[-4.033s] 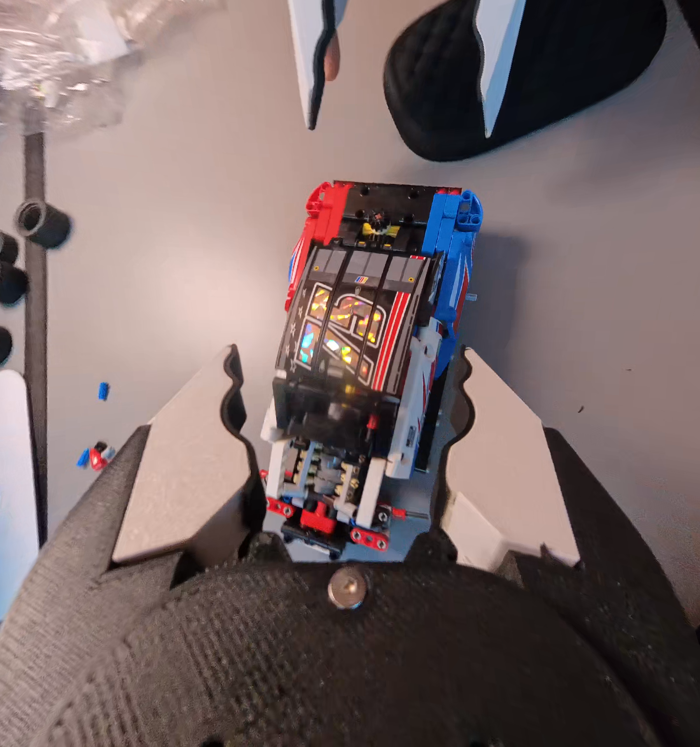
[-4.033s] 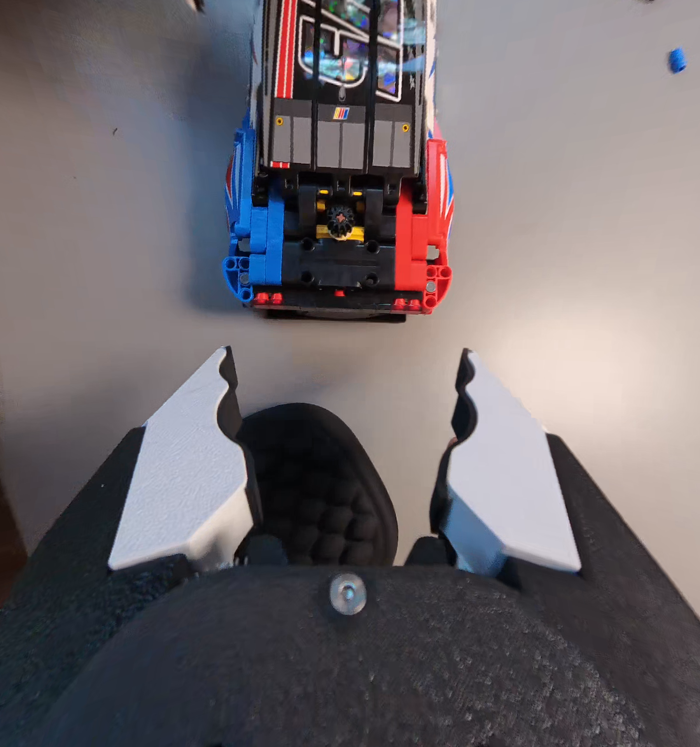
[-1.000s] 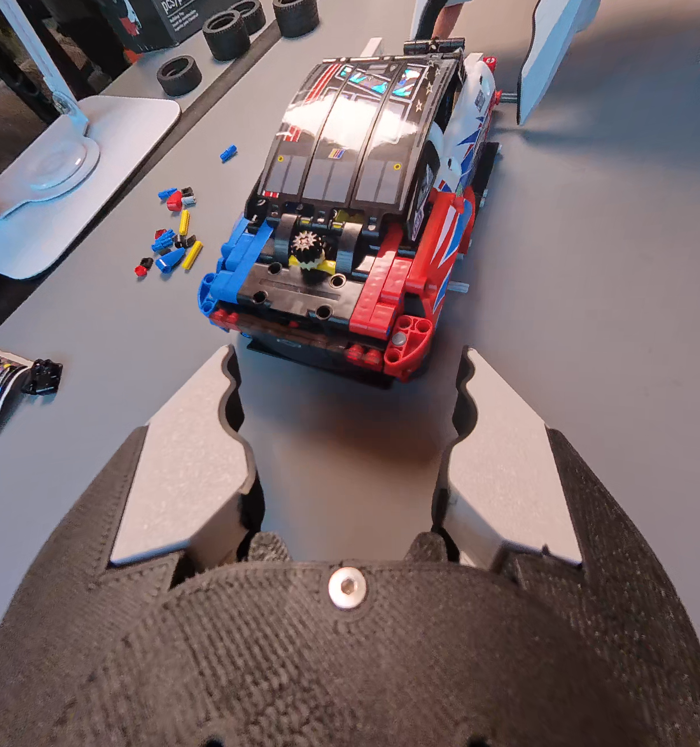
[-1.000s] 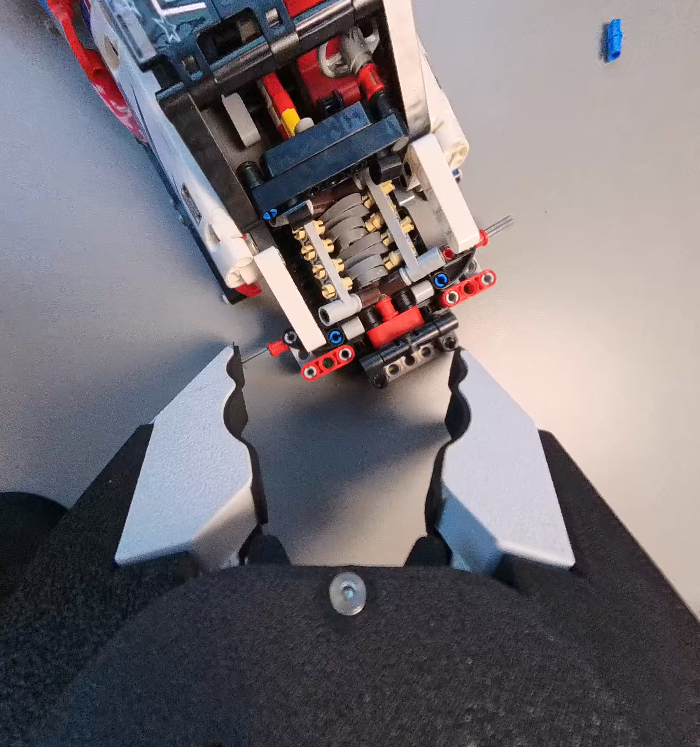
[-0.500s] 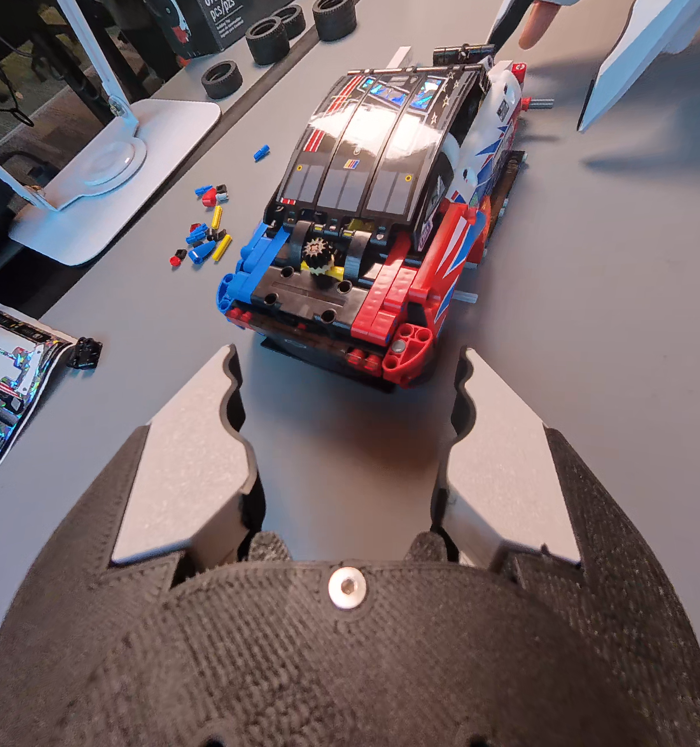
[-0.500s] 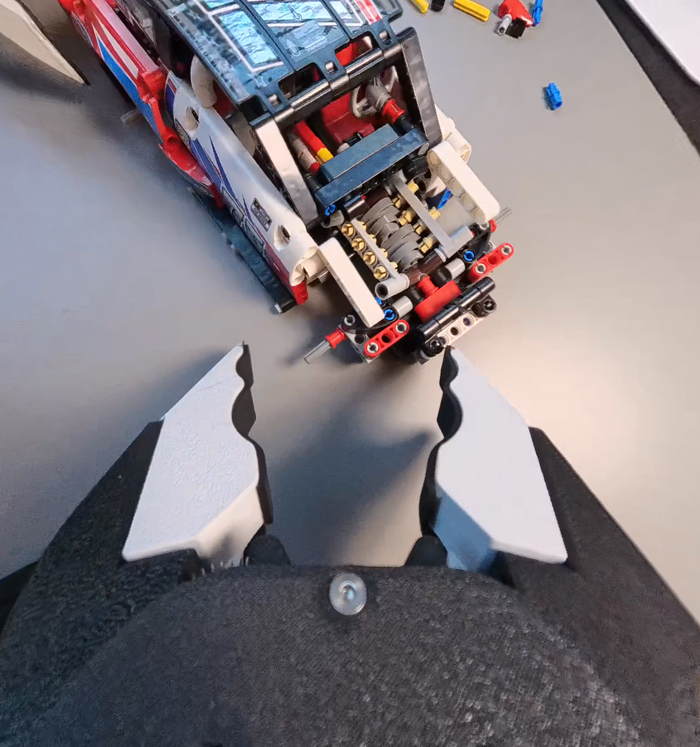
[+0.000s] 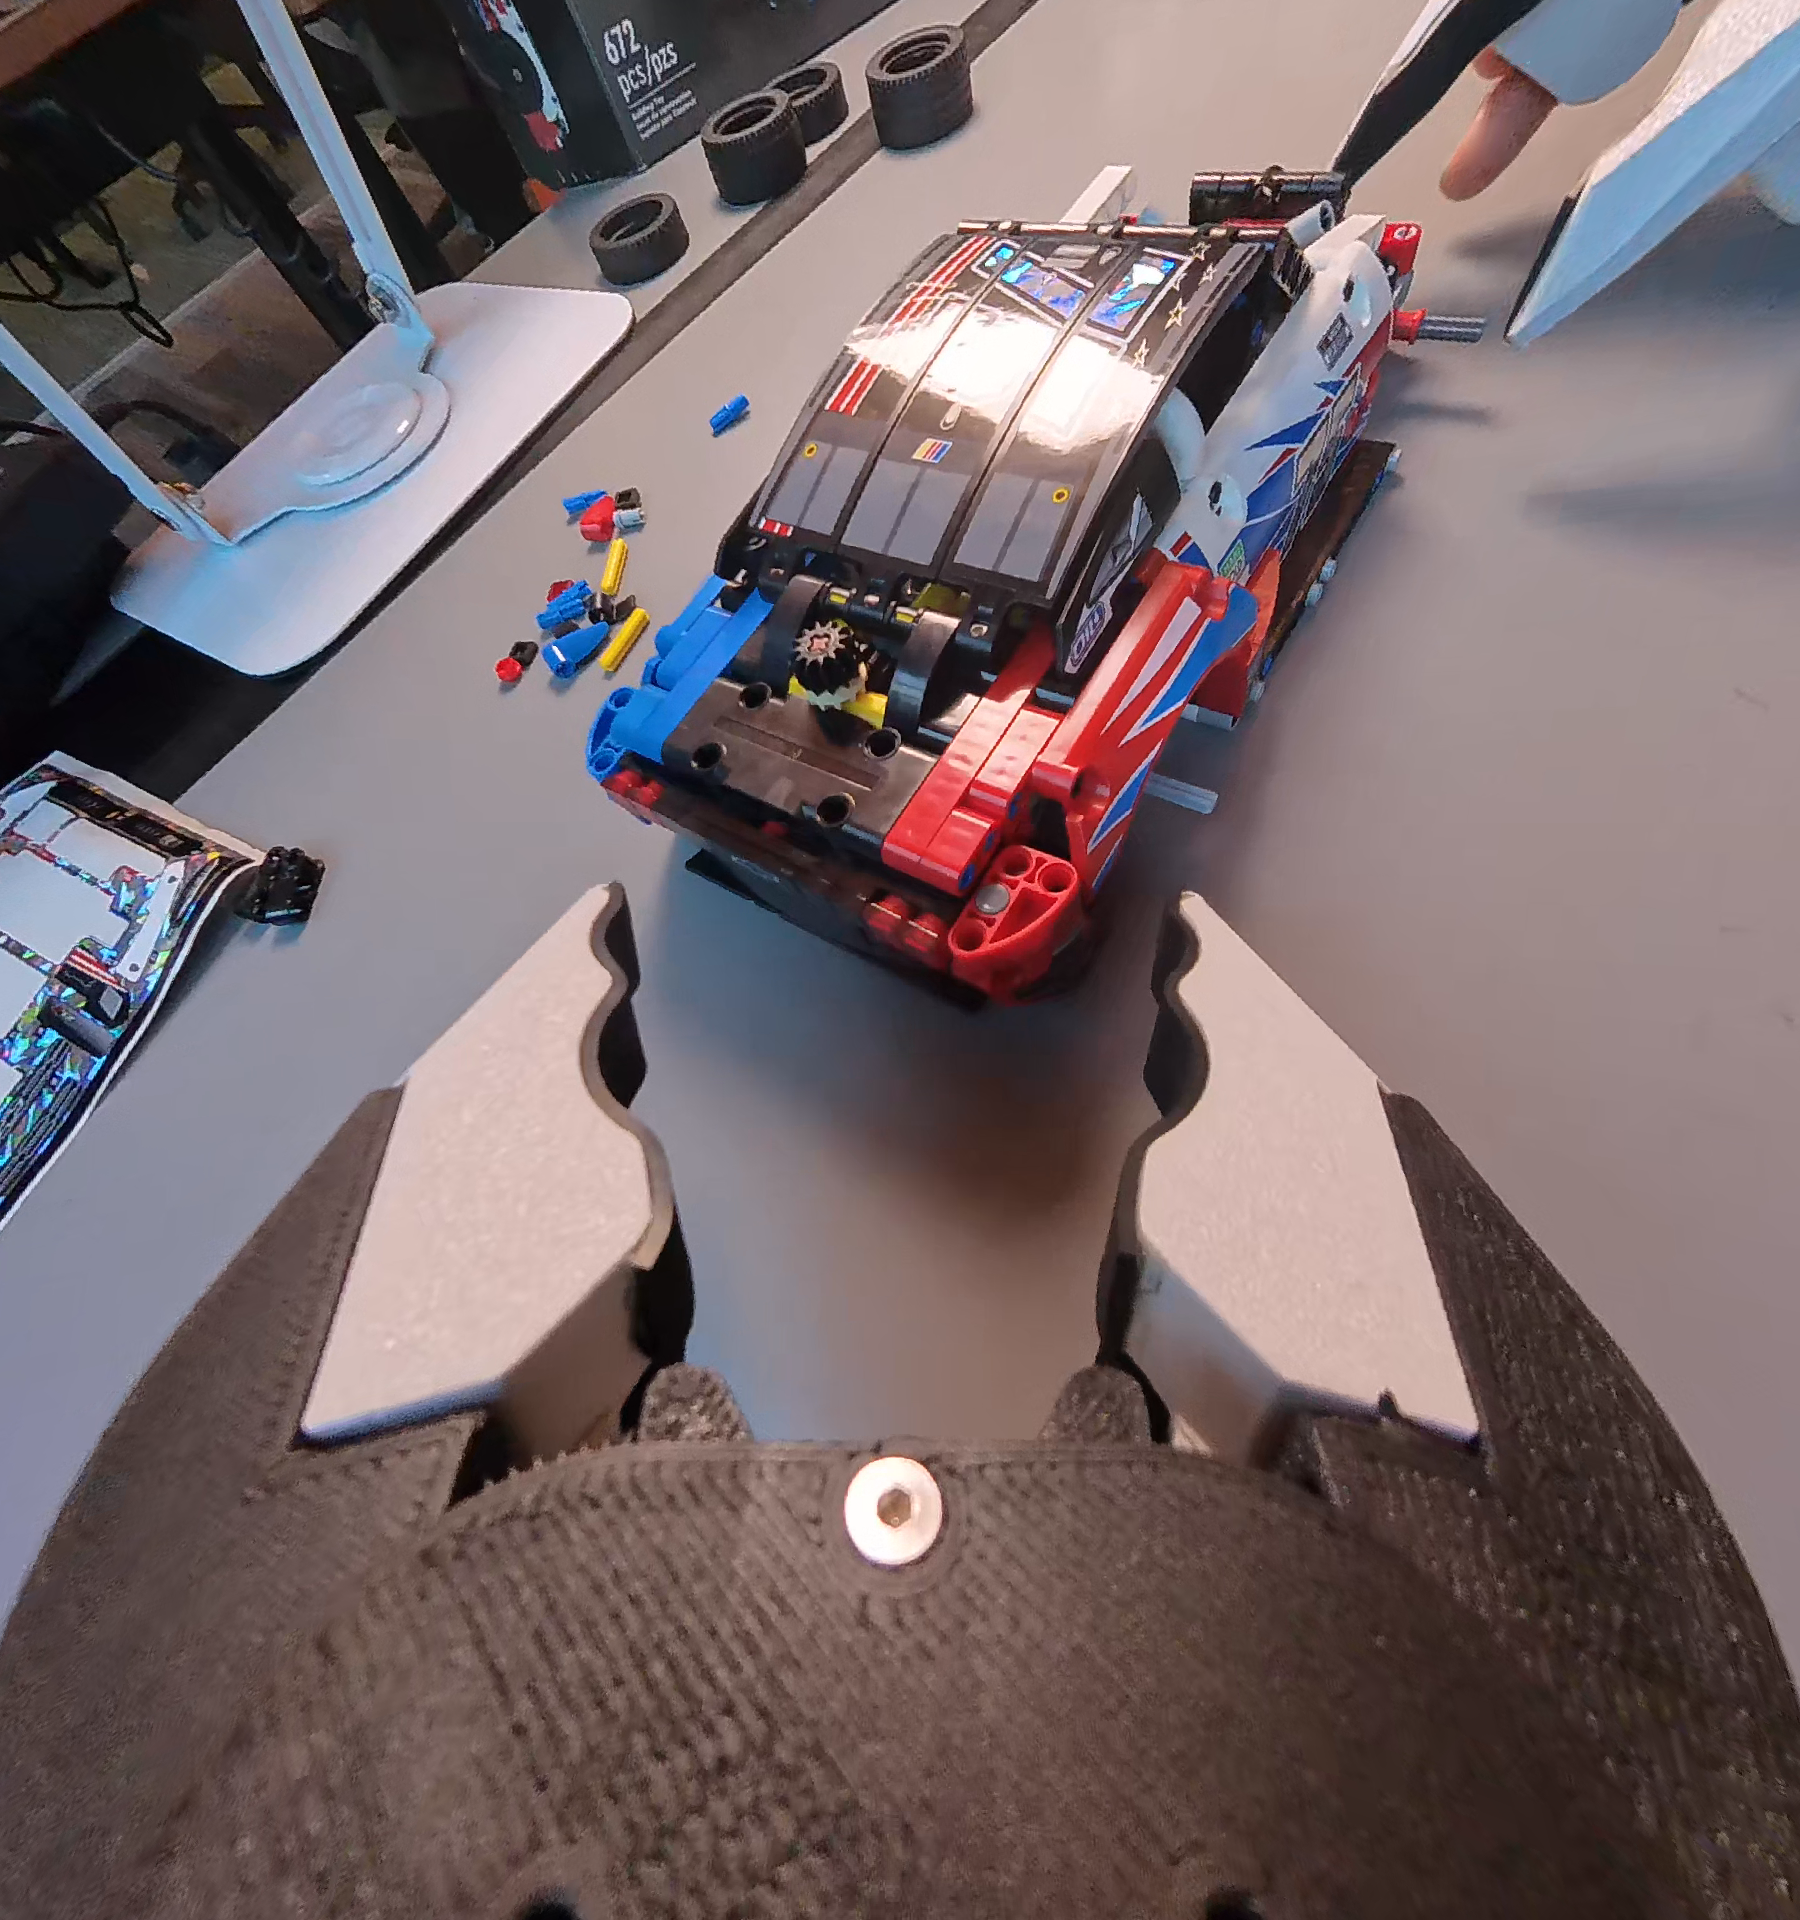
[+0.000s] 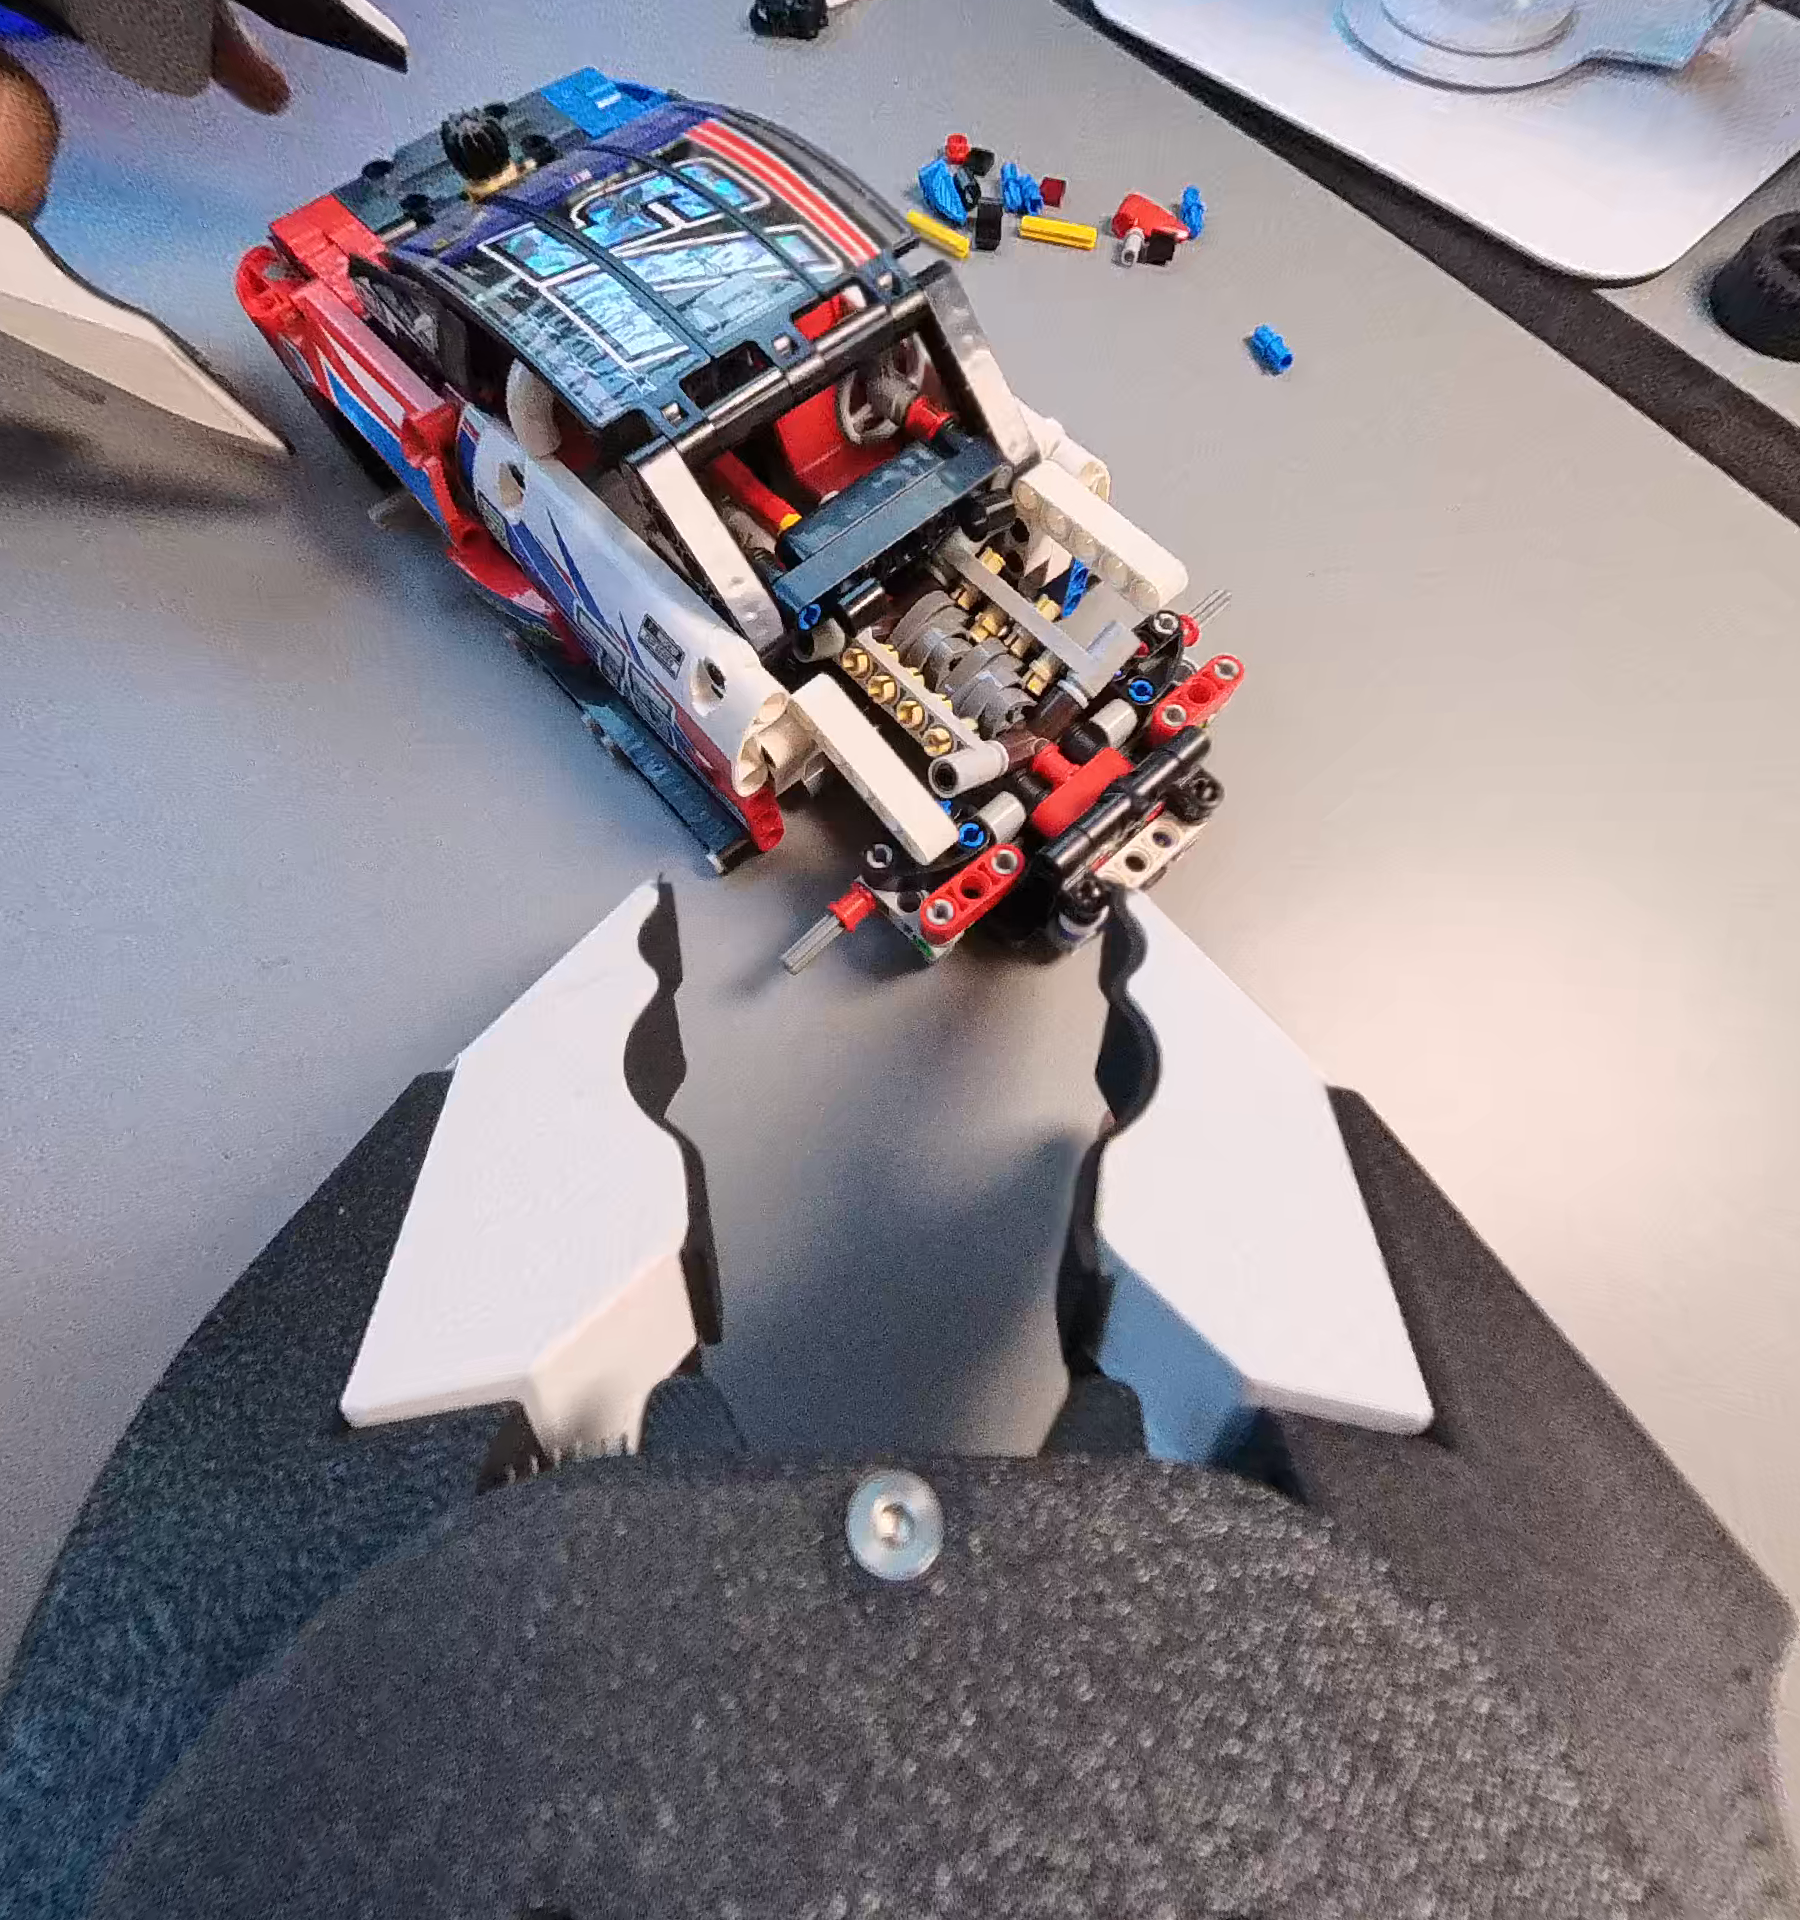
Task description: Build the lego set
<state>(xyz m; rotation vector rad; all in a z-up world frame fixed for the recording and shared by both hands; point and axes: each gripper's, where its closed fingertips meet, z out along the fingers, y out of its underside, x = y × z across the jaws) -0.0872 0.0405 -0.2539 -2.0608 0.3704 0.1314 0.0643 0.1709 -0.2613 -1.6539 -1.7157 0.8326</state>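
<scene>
Left gripper point(image 7: 891, 940), jaws apart and empty, faces the rear of the lego car point(image 7: 1021, 540) on the grey table point(image 7: 1498, 935). Right gripper point(image 8: 896, 925), likewise spread and empty, faces its exposed engine end. Beyond: loose pieces point(image 7: 589, 613), sticker sheet point(image 7: 34, 956), tyres point(image 7: 756, 130).

Wrist views face each other, sharing the car point(image 7: 1021, 540) (opposite ends).

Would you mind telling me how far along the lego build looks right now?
Done: the car has its body and stickered roof. In hand: nothing; the left tool and right tool are open and empty. Left: the engine end is uncovered, the tyres are unfitted and the loose pieces are unused.
</scene>
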